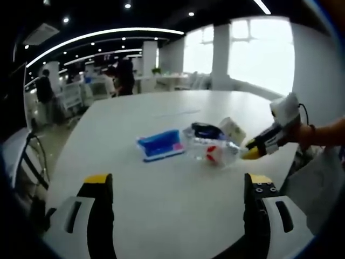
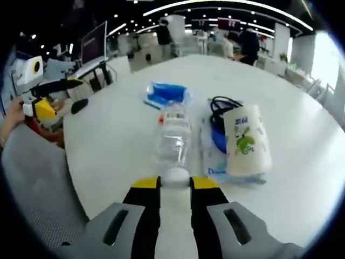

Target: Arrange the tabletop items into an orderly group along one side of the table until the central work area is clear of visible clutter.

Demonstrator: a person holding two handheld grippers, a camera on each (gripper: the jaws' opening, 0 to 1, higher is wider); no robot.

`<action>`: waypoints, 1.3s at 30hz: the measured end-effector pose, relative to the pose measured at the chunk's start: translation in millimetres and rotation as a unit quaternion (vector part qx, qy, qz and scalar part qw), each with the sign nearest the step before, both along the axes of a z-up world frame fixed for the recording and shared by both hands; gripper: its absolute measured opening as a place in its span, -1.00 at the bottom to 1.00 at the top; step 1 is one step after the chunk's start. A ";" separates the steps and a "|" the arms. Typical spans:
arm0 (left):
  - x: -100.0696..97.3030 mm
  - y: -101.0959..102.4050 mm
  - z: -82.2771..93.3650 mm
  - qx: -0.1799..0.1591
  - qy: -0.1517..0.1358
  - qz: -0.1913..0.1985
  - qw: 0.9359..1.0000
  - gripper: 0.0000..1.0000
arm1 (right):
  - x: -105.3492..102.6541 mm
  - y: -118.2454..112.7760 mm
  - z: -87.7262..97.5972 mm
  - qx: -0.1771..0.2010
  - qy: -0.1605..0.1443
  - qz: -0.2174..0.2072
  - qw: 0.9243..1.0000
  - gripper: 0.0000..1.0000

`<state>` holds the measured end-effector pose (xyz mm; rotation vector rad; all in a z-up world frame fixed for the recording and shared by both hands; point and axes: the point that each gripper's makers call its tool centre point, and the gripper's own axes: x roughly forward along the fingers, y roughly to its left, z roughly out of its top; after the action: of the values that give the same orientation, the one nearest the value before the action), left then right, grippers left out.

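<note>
Right gripper view shows the right gripper pinching the cap of a clear, empty-looking bottle lying near the table edge, while the left gripper hangs wide open.

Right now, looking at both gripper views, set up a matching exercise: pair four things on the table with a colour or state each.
Things:
1. bottle
2. roll
3. pack
4. cable

States:
A. black, coiled
B. blue, flat on the table
C. clear, lying on its side, cap end between the right gripper's jaws
D. white with a green print, lying on its side

Pairs: 1-C, 2-D, 3-B, 4-A
</note>
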<state>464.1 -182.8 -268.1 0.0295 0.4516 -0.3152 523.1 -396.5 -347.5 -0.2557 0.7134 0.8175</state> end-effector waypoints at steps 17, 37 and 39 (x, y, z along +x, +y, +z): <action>-0.3 -20.6 -4.6 0.021 0.006 -0.040 0.999 0.97 | 8.5 13.3 49.6 0.077 -0.047 -0.024 0.996 -0.60; 18.6 -93.4 0.4 0.018 0.013 -0.154 0.988 0.91 | 13.7 21.9 83.9 0.124 -0.082 -0.039 0.988 -0.61; 23.2 -99.5 -1.2 0.021 0.015 -0.160 0.987 0.89 | 13.6 22.8 87.8 0.127 -0.087 -0.037 0.987 -0.61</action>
<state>487.3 -282.3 -269.3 0.1401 0.4839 -0.6218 536.8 -373.7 -259.7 -0.0695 0.4462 0.7961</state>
